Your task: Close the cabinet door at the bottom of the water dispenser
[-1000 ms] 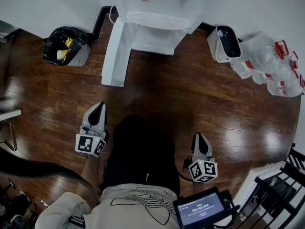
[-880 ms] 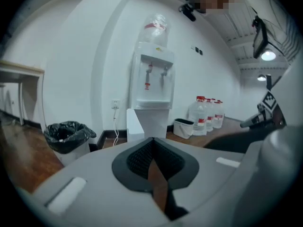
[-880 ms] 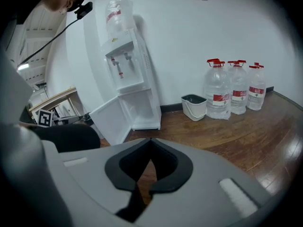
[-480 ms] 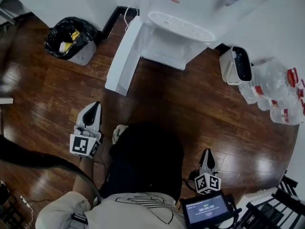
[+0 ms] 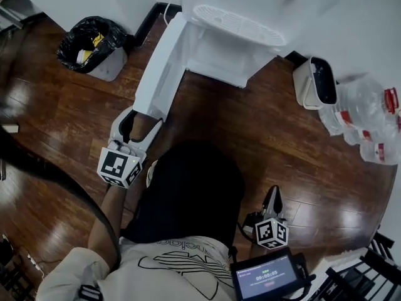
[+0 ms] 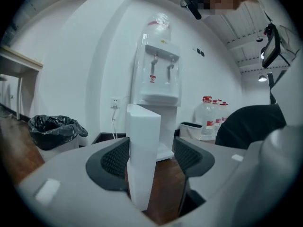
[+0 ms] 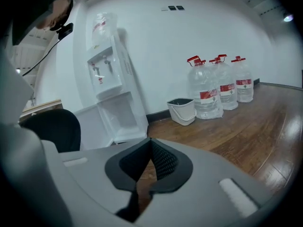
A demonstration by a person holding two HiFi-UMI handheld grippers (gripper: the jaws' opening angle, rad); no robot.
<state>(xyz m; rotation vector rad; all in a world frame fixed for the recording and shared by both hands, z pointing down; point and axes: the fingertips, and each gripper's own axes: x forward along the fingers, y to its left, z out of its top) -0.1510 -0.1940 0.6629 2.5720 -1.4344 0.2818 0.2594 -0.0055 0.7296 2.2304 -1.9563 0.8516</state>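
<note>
The white water dispenser [image 5: 250,5] stands against the far wall with its bottom cabinet [image 5: 219,55] open. Its white door [image 5: 160,68] is swung out towards me. My left gripper [image 5: 135,127] is at the door's free edge, and its jaws are opening. In the left gripper view the door [image 6: 142,141] stands upright between the pads [image 6: 113,157] of that gripper [image 6: 150,155], with a gap on the right side. My right gripper [image 5: 272,200] hangs low at my right, away from the dispenser. In the right gripper view the right gripper [image 7: 150,157] is shut on nothing.
A bin lined with a black bag [image 5: 91,46] sits left of the dispenser. A white bin [image 5: 319,83] and several large water bottles [image 5: 369,118] stand to its right. A small screen [image 5: 266,278] and a dark rack [image 5: 369,274] are at the bottom right, on the wooden floor [image 5: 250,143].
My left gripper moved forward to the door's free edge and its jaws went from shut to open around it. The right gripper stayed shut and barely shifted in the head view.
</note>
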